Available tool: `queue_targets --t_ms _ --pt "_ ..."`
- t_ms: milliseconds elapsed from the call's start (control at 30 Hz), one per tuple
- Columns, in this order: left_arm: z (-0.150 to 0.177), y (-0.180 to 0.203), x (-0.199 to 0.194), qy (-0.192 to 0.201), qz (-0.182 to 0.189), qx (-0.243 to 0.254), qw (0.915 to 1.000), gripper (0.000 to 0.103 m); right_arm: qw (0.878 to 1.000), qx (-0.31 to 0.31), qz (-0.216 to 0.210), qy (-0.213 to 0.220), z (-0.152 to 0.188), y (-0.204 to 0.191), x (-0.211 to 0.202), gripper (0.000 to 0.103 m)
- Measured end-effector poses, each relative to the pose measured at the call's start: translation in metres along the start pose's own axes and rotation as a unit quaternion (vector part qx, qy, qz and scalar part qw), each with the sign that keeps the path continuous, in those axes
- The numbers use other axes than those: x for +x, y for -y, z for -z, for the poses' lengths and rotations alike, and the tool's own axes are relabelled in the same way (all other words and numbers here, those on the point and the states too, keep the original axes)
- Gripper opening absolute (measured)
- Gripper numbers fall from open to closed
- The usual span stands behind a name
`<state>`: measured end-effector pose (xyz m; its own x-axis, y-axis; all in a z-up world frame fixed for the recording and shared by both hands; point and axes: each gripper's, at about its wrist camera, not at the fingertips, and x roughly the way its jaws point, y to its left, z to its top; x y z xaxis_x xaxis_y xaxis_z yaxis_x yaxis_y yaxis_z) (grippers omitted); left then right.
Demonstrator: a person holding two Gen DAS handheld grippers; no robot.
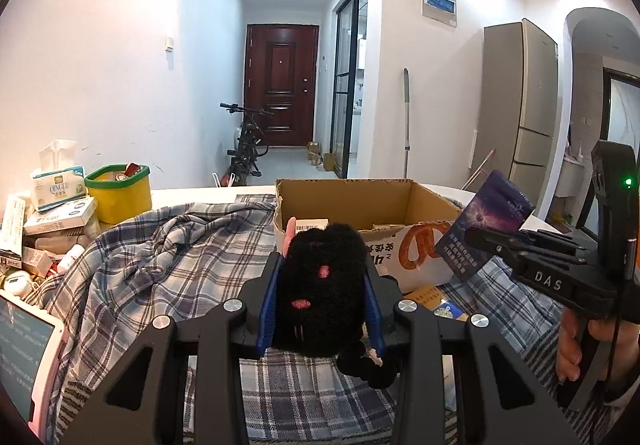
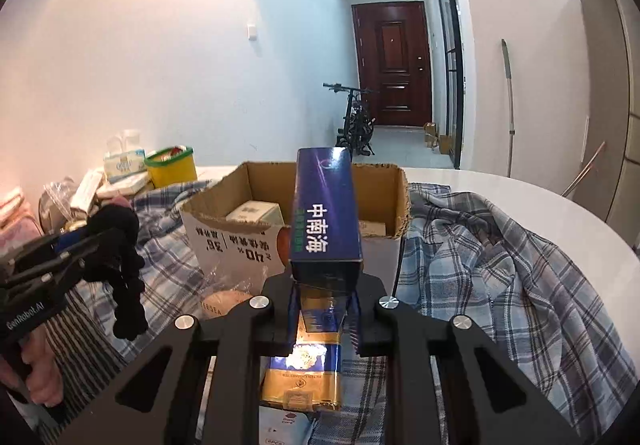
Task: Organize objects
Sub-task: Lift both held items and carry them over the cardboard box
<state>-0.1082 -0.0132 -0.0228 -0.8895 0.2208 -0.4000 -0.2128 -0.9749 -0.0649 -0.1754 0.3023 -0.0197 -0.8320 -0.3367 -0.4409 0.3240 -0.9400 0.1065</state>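
My left gripper (image 1: 322, 293) is shut on a black plush toy (image 1: 320, 285) with pink marks, held above the plaid cloth just in front of the open cardboard box (image 1: 344, 201). My right gripper (image 2: 325, 285) is shut on a long dark blue carton (image 2: 326, 209) with white Chinese characters, held upright in front of the same box (image 2: 400, 197). In the left wrist view the carton (image 1: 486, 225) and right gripper (image 1: 492, 241) show at the right. In the right wrist view the plush toy (image 2: 116, 245) and left gripper (image 2: 88, 249) show at the left.
A blue plaid cloth (image 1: 168, 257) covers the white table (image 2: 500, 189). A yellow bin (image 1: 120, 193), tissue box (image 1: 58, 185) and several small packs crowd the left. A gold and blue pack (image 2: 304, 373) lies under my right gripper. Small boxes (image 2: 254, 213) lie in the cardboard box.
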Motion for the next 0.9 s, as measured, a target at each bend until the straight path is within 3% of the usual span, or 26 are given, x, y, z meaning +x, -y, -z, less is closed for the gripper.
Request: queue_targets --t_ms 233,567,733,900 --pt "0.0 -0.003 0.0 0.0 -0.001 -0.009 1.0 0.039 1.0 -0.006 0.003 0.01 0.0 -0.003 -0.004 0.019" --pt "0.0 0.006 -0.006 0.012 -0.003 0.005 0.9999 0.039 0.999 -0.03 0.001 -0.01 0.001 -0.011 0.006 0.019" --pt "-0.015 0.014 -0.028 0.03 0.012 0.002 0.9995 0.039 0.999 -0.046 0.026 -0.011 -0.007 -0.016 -0.007 0.019" --pt "-0.033 0.032 -0.047 0.033 0.026 0.035 0.9985 0.039 0.999 -0.027 -0.001 0.024 -0.032 -0.014 -0.044 0.019"
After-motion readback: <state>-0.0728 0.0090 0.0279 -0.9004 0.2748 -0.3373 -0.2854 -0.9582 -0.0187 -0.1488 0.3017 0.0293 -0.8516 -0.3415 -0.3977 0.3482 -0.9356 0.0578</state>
